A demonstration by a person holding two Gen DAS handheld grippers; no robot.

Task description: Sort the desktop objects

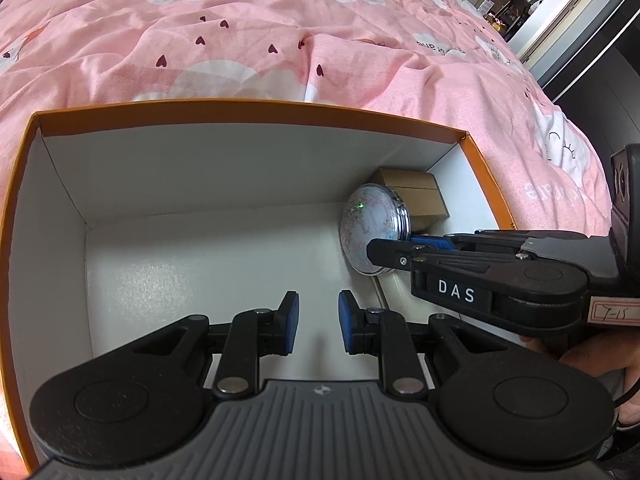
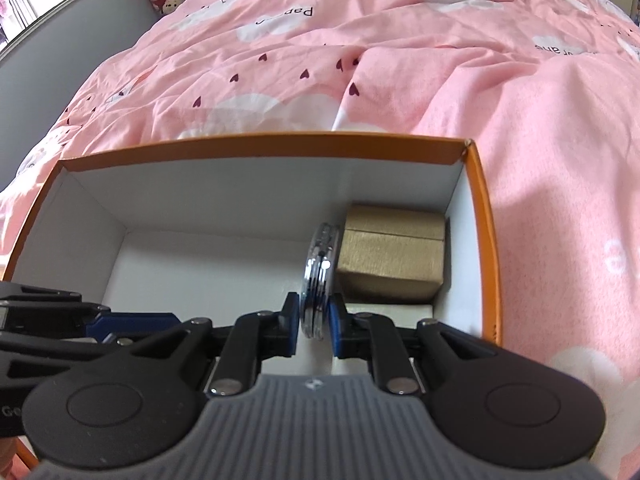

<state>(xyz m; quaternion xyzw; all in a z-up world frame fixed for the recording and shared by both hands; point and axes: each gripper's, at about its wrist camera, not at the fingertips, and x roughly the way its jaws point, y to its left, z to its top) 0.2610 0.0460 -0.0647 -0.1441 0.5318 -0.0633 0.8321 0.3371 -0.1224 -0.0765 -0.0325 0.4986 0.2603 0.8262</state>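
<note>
R gripper (image 2: 315, 322) clamped on a round mirror (image 2: 319, 280), held on edge inside the orange box (image 2: 486, 248), near its right wall, just beside a brown carton (image 2: 394, 254). L gripper (image 1: 319, 322) holds nothing, fingers parted w/ a small gap, low over the white box floor. Box sits on a bed w/ pink quilt (image 1: 260, 48).

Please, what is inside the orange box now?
Inside the orange box: a gold box in the far right corner and a round compact on edge, held by the right gripper. The gold box's contents stay hidden.
</note>
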